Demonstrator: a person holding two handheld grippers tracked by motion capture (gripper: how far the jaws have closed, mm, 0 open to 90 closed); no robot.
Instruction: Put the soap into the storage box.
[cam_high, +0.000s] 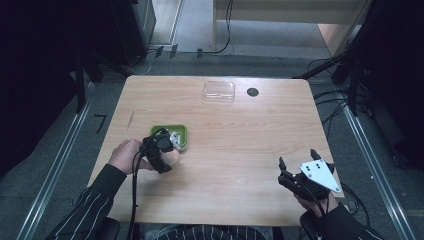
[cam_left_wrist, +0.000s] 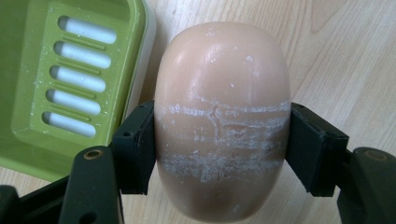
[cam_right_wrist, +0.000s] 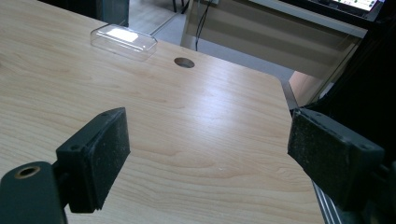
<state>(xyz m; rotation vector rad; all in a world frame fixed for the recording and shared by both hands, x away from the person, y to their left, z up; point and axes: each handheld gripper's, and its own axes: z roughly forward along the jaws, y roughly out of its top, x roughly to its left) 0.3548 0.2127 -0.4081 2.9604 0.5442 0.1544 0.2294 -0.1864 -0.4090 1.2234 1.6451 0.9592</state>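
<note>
At the table's near left, the left gripper (cam_left_wrist: 219, 140) clamps a peach soap bar (cam_left_wrist: 222, 116) between its jaws, both pads pressed to its scuffed, white-streaked sides, just beside the green soap dish (cam_left_wrist: 32, 93), which lies on the wood with its slotted floor bare. Near the right edge, the right gripper (cam_right_wrist: 210, 158) hangs over bare wood with jaws wide and nothing between them. A clear lid (cam_high: 219, 91) and a dark hole (cam_high: 252, 92) sit at the far side.
</note>
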